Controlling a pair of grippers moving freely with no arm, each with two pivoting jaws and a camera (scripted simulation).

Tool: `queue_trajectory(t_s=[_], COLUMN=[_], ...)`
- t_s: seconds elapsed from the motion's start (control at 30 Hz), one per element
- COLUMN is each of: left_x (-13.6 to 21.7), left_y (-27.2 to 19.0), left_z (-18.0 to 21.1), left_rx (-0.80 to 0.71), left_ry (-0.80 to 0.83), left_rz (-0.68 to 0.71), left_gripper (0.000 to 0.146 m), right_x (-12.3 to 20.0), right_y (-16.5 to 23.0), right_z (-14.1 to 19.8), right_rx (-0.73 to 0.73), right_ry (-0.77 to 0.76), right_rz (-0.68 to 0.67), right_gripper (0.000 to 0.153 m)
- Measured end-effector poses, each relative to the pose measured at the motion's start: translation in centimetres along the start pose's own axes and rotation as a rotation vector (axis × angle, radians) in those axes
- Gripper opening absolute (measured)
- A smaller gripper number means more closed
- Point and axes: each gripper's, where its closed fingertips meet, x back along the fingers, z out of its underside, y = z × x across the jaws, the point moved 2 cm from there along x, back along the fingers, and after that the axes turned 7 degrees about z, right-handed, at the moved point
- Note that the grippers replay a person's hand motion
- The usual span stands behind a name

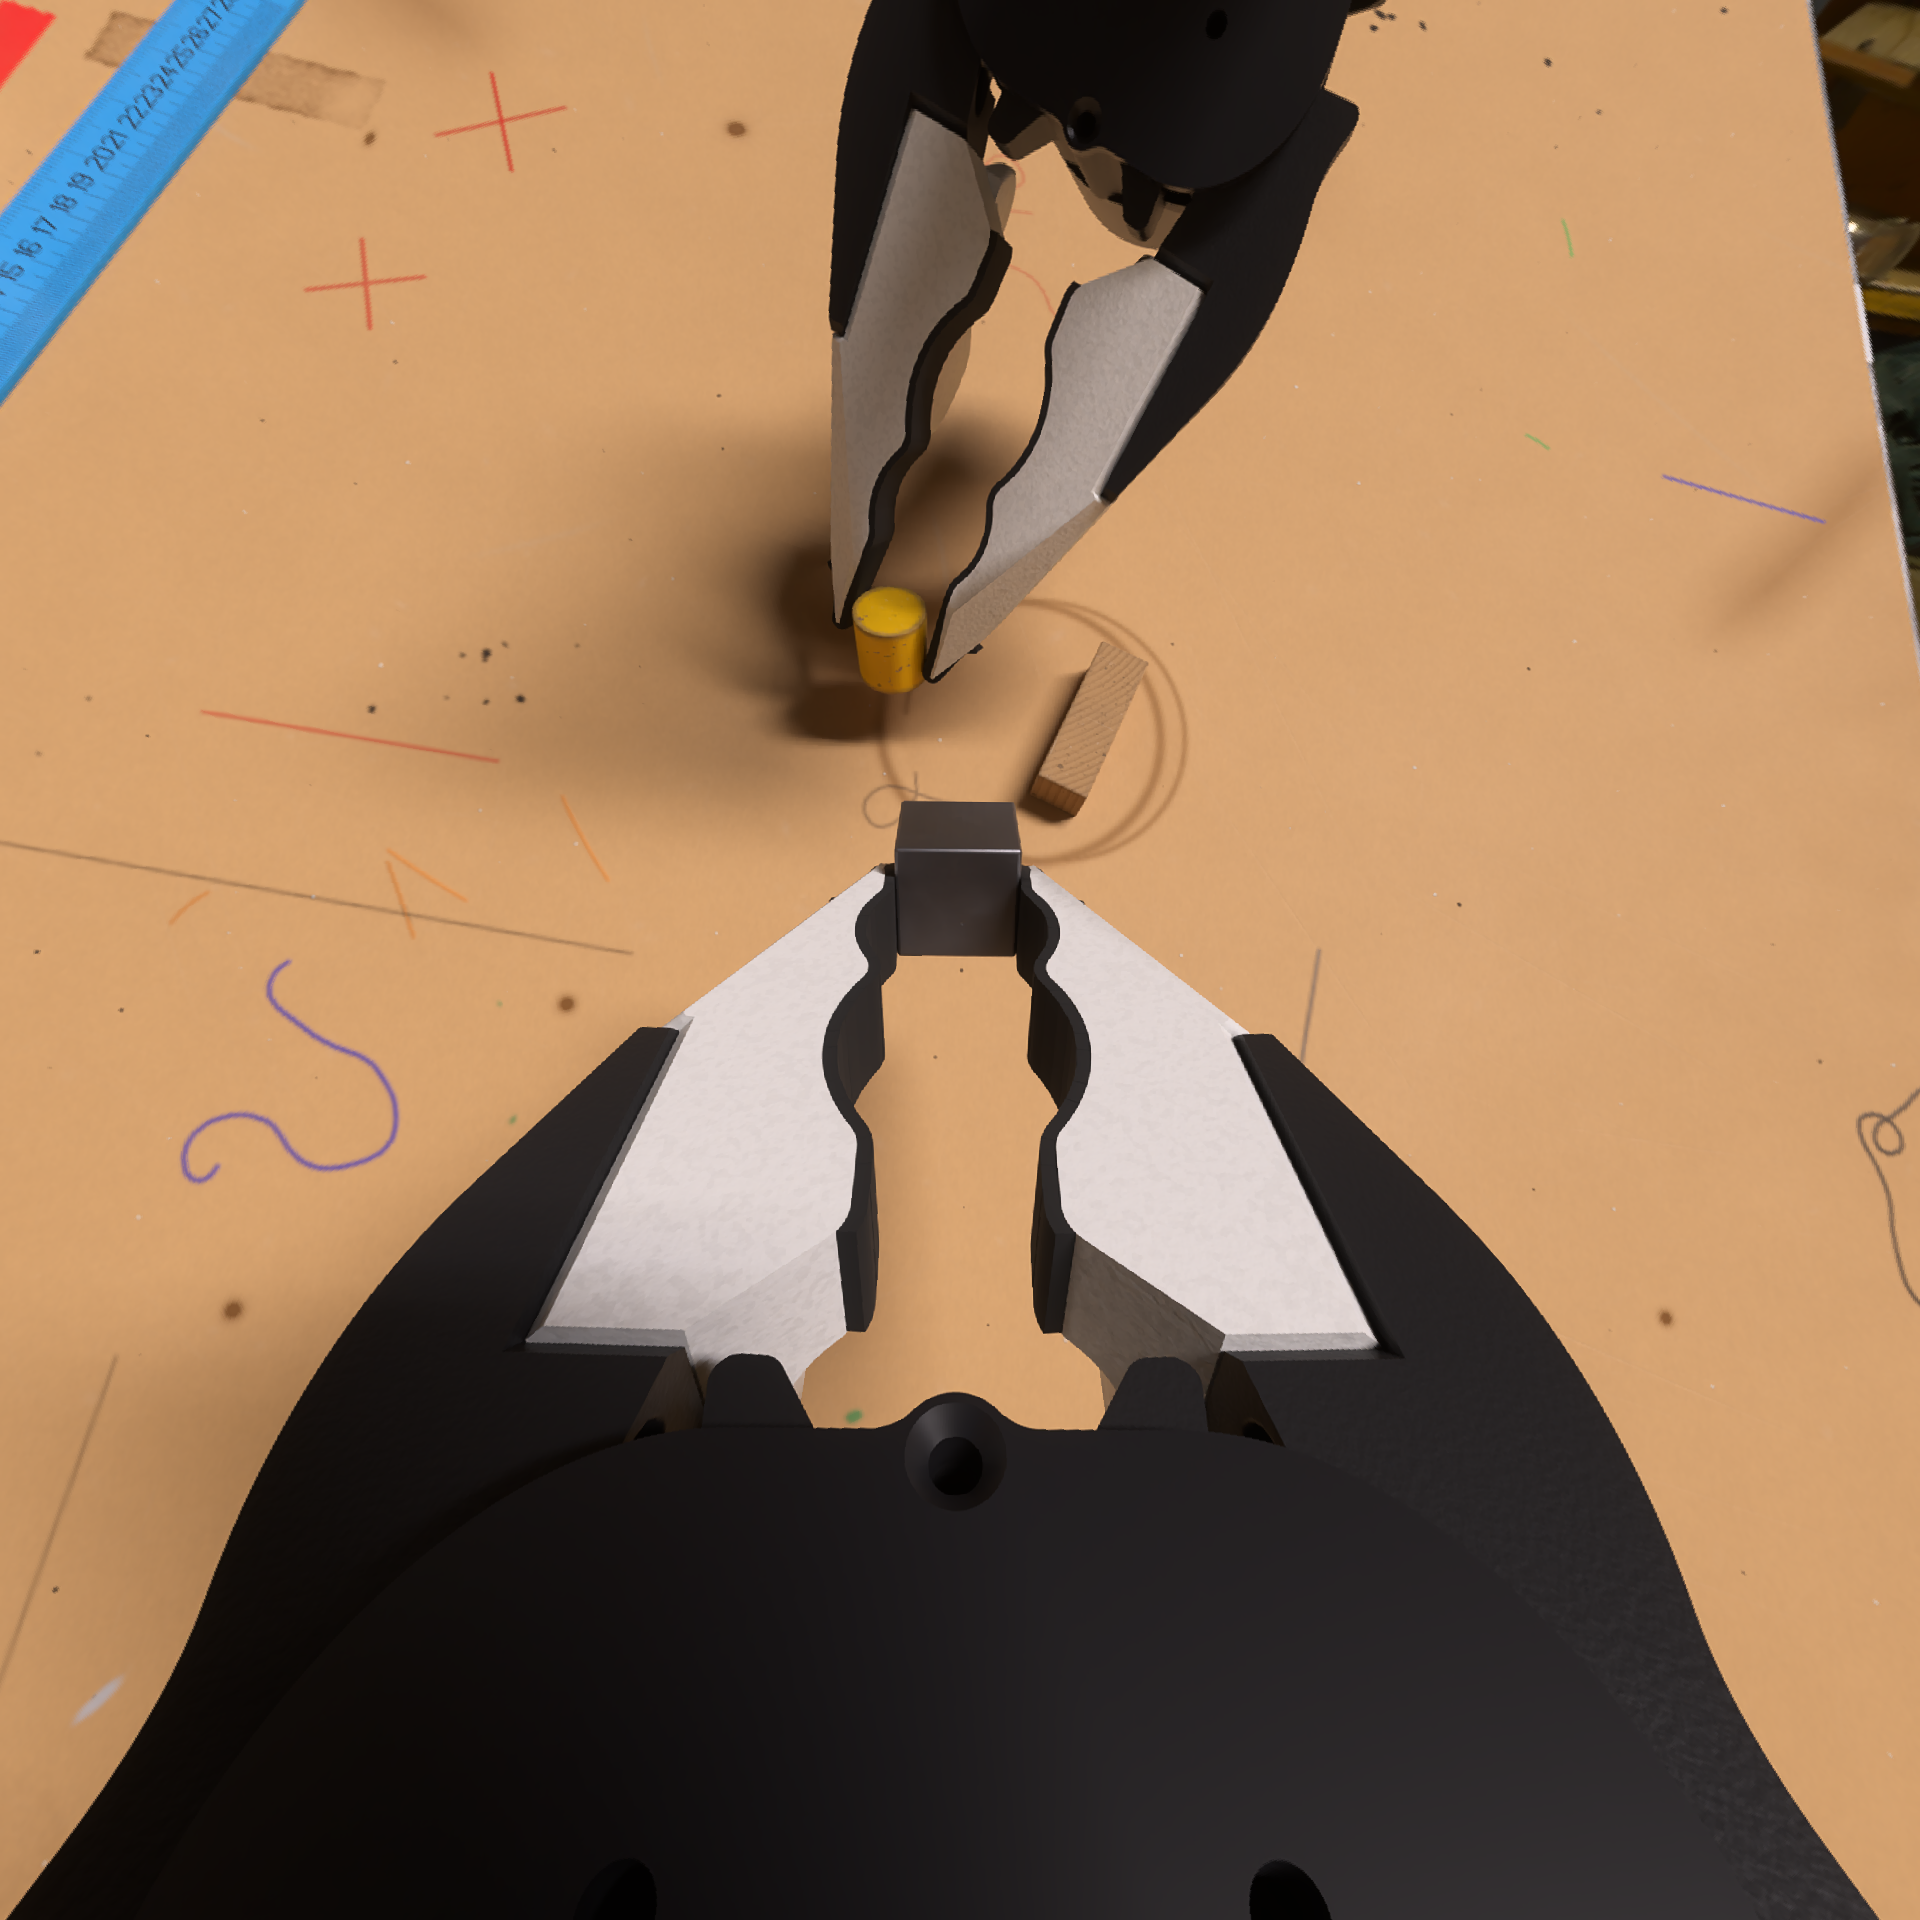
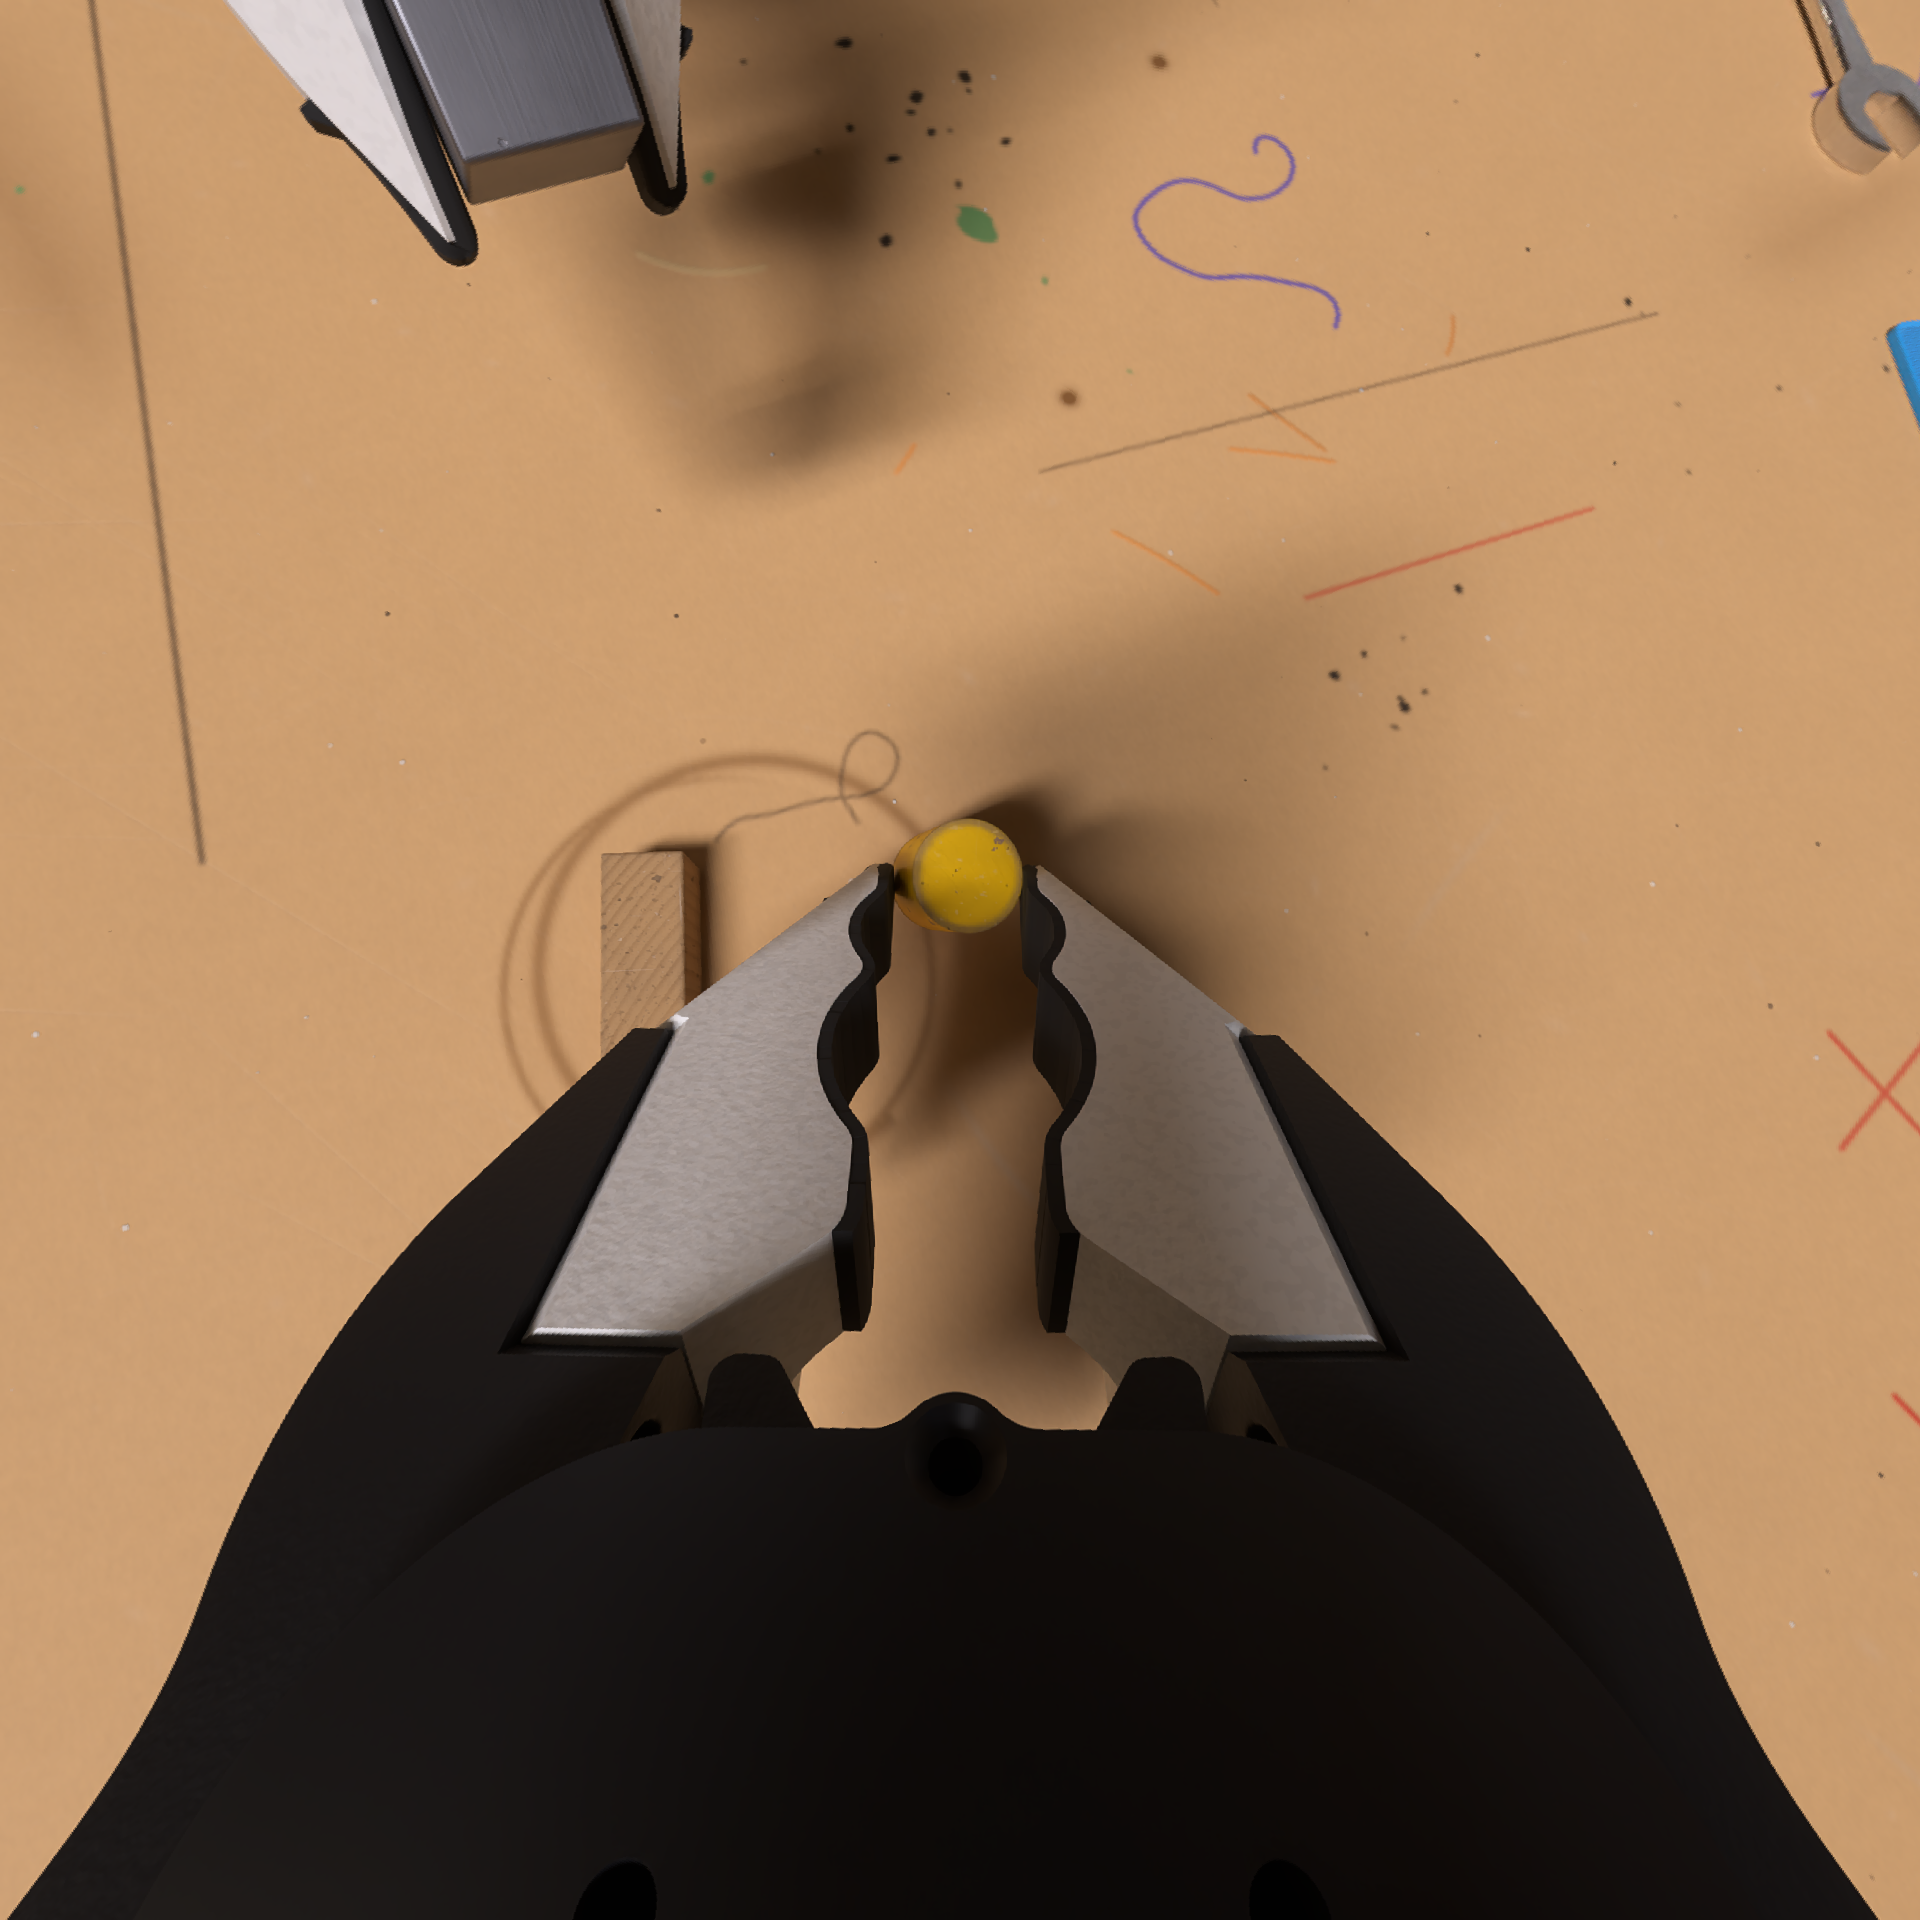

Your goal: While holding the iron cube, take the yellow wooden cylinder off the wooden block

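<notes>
My left gripper (image 1: pixel 956 894) is shut on the dark iron cube (image 1: pixel 956 868) and holds it above the table. It also shows at the top left of the right wrist view (image 2: pixel 561 197) with the cube (image 2: pixel 520 94) between its fingers. My right gripper (image 2: pixel 956 883) is shut on the yellow wooden cylinder (image 2: pixel 961 873), held upright at its fingertips. In the left wrist view this gripper (image 1: pixel 894 644) holds the cylinder (image 1: pixel 889 639) above the table, apart from the wooden block (image 1: pixel 1091 727). The block (image 2: pixel 646 935) lies flat on the table beside it.
A tan tabletop (image 1: pixel 416 582) with pen marks and a drawn circle around the block. A blue ruler (image 1: pixel 114 166) lies at the far left, its end showing in the right wrist view (image 2: pixel 1903 364). A wrench (image 2: pixel 1865 94) lies at the top right. The table edge (image 1: pixel 1860 312) runs on the right.
</notes>
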Motion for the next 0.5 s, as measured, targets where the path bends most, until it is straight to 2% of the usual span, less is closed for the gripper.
queue_trajectory(t_s=[0.5], left_x=[-0.7], left_y=[0.4], left_z=[-1.1], left_rx=[-0.006], left_ry=[-0.036], left_rz=[-0.077], left_gripper=[0.022], right_x=[0.2], right_y=[-1.0], right_z=[0.4], right_rx=[-0.055], right_ry=[0.011], right_rz=[0.055], right_gripper=[0.024])
